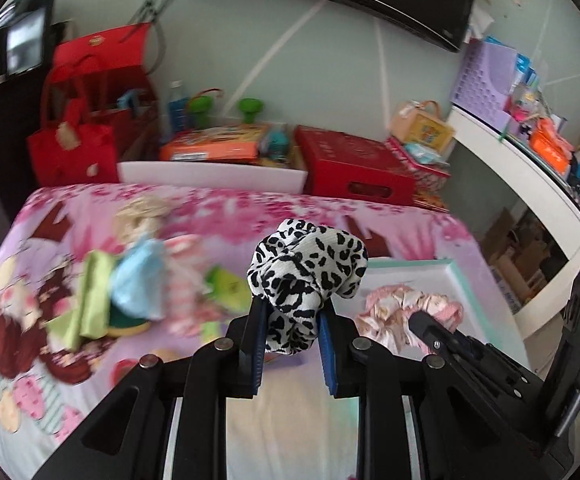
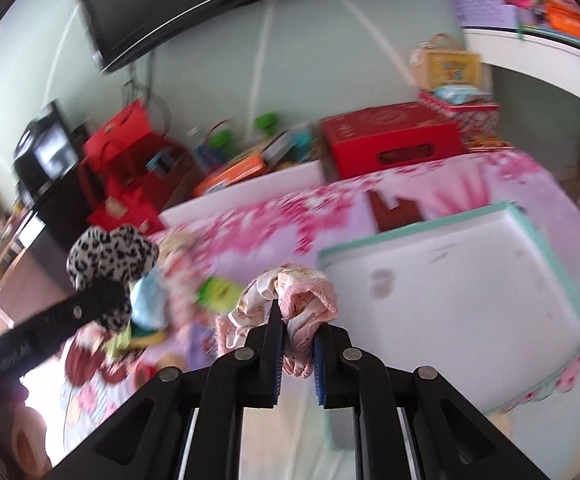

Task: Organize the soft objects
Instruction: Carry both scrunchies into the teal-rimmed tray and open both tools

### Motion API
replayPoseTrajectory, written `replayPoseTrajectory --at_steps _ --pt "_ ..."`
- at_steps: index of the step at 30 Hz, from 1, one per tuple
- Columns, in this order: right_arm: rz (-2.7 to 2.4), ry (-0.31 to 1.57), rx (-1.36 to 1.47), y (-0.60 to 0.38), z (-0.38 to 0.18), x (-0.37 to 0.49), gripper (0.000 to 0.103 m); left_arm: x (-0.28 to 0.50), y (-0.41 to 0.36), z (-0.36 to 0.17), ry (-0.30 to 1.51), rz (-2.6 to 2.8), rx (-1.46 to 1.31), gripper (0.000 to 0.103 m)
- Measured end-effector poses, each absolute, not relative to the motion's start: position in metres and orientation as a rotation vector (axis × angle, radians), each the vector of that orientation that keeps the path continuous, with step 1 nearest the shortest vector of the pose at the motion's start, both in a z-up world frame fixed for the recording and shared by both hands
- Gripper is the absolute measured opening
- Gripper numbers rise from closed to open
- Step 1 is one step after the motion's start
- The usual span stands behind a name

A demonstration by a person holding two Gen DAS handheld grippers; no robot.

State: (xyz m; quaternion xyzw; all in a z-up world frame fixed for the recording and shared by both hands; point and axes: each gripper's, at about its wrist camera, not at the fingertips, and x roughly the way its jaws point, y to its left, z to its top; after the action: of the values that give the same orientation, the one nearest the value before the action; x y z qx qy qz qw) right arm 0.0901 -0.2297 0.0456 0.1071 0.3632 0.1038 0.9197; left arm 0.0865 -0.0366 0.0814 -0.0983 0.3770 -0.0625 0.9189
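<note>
From my left wrist, my left hand-held gripper [image 1: 292, 332] pinches the black-and-white scrunchie [image 1: 308, 270] above the bed [image 1: 249, 208]. From my right wrist, my right hand-held gripper [image 2: 297, 344] clamps narrowly on the pink scrunchie [image 2: 290, 300], beside the white tray [image 2: 450, 280].

A pink floral bed [image 1: 249, 204] carries a doll [image 1: 137, 264] and white tray [image 2: 470, 280]

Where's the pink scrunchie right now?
The pink scrunchie is pinched in the right tongs, lifted above the bed, left of the white tray.
</note>
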Motion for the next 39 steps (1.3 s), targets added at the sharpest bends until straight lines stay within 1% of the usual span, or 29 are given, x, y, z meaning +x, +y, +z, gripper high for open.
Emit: replayPoseTrajectory --at_steps 5,13,20,21,22,23,25,27,28,29,30,31,33,34,36,37,39 --pt "0.064 0.734 0.246 -0.269 0.046 0.114 0.013 0.121 -0.081 0.071 0.803 -0.199 -0.166 0.025" --pt "-0.089 0.771 0.329 -0.327 0.020 0.143 0.013 0.156 -0.143 0.041 0.865 -0.285 -0.111 0.025" --pt "-0.146 0.759 0.335 -0.356 0.012 0.151 0.013 0.184 -0.180 0.018 0.900 -0.331 -0.081 0.025" --pt "-0.153 0.754 0.330 -0.358 0.012 0.151 0.013 0.187 -0.184 0.015 0.900 -0.337 -0.084 0.027" --pt "-0.161 0.749 0.325 -0.360 0.012 0.152 0.013 0.189 -0.185 0.013 0.901 -0.338 -0.082 0.034" --pt "-0.167 0.746 0.326 -0.363 0.011 0.153 0.015 0.192 -0.189 0.009 0.902 -0.332 -0.075 0.039" --pt "-0.174 0.744 0.320 -0.365 0.010 0.155 0.017 0.194 -0.192 0.003 0.906 -0.328 -0.073 0.063" --pt "-0.181 0.753 0.309 -0.366 0.008 0.156 0.017 0.195 -0.194 -0.004 0.925 -0.324 -0.070 0.073" --pt "-0.183 0.760 0.308 -0.366 0.007 0.156 0.017 0.195 -0.194 -0.005 0.927 -0.323 -0.068 0.074" --pt "-0.186 0.771 0.312 -0.367 0.006 0.157 0.019 0.194 -0.193 -0.006 0.926 -0.319 -0.062 0.075" --pt "-0.188 0.780 0.315 -0.367 0.005 0.157 0.025 0.194 -0.193 -0.007 0.928 -0.312 -0.056 0.077" --pt "-0.189 0.788 0.319 -0.368 0.004 0.157 0.028 0.193 -0.192 -0.009 0.934 -0.300 -0.047 0.078" --pt "-0.187 0.792 0.325 -0.370 0.003 0.155 0.043 0.192 -0.189 -0.011 0.944 -0.289 -0.045 0.078" --pt "-0.185 0.793 0.326 -0.370 0.003 0.154 0.047 0.192 -0.186 -0.012 0.952 -0.282 -0.047 0.078" --pt "-0.185 0.798 0.324 -0.370 0.002 0.153 0.060 0.190 -0.181 -0.014 0.967 -0.262 -0.051 0.078" --pt "-0.185 0.801 0.323 -0.371 0.002 0.153 0.065 0.189 -0.179 -0.015 0.974 -0.252 -0.052 0.078" --pt "-0.185 0.811 0.320 -0.370 0.000 0.152 0.067 0.188 -0.174 -0.017 0.988 -0.238 -0.052 0.078"
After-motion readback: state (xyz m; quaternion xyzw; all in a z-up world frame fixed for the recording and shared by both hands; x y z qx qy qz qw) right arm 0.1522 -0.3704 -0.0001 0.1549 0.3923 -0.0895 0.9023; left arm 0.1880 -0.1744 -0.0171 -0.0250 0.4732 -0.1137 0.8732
